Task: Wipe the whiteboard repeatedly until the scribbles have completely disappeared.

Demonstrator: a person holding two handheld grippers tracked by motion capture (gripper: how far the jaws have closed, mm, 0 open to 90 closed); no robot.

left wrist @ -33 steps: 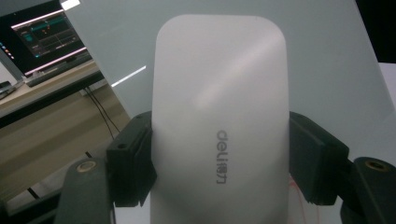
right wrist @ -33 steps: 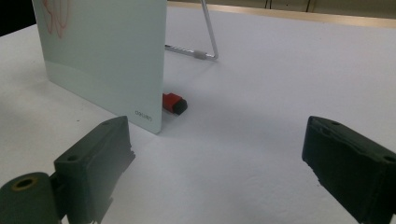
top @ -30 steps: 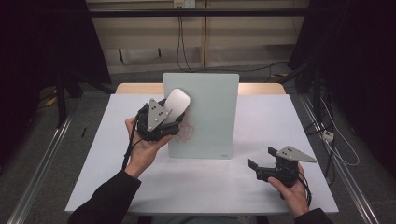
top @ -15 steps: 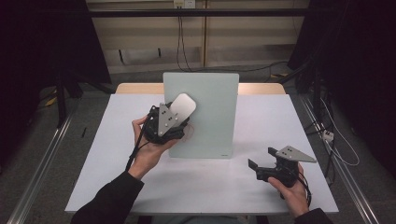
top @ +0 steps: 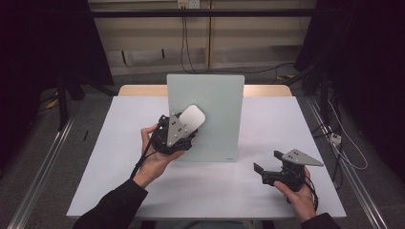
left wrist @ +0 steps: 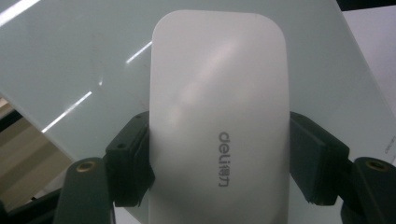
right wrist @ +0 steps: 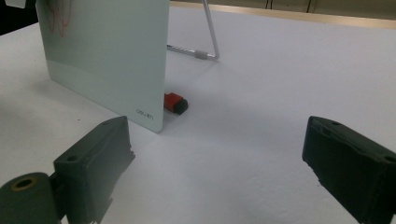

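A white counter [top: 286,124] stands in a dim room and carries one upright glass writing board [top: 217,102] near its middle, propped on one wire stand [right wrist: 210,35]. One white deli eraser [top: 191,117] is clamped between the pads of the left gripper [top: 184,125] and lies against the board's face toward its left edge. One red marker cap [right wrist: 175,103] lies behind the board's lower corner. The right gripper [top: 268,162], near the counter's front right corner, hovers with jaws wide apart and holds nothing.

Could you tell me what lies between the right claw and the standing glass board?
Bare white table in the right gripper view, between the right claw and the glass board.
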